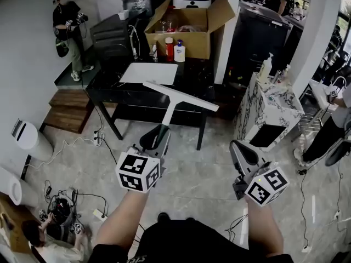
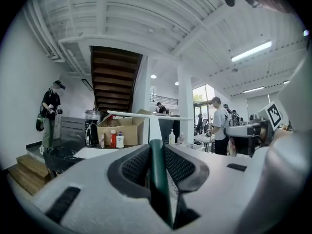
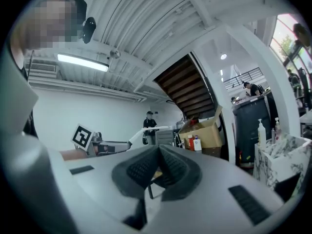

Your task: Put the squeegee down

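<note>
My left gripper (image 1: 156, 137) is shut on the dark green handle of the squeegee (image 1: 171, 104). Its white neck and long white blade reach out over the near edge of the black table (image 1: 189, 75). In the left gripper view the green handle of the squeegee (image 2: 157, 172) stands pinched between both pads, with the blade across the view above. My right gripper (image 1: 239, 150) hangs to the right over the floor, level, its jaws closed with nothing between them. The right gripper view shows its pads (image 3: 171, 168) meeting at the tip.
On the table lie a white sheet (image 1: 149, 73), a cardboard box (image 1: 188, 29) and bottles (image 1: 179, 52). A marble-patterned stand (image 1: 267, 113) is to the right of it. Cables run over the floor at left. A person (image 1: 68, 32) stands far left, and others are at the right.
</note>
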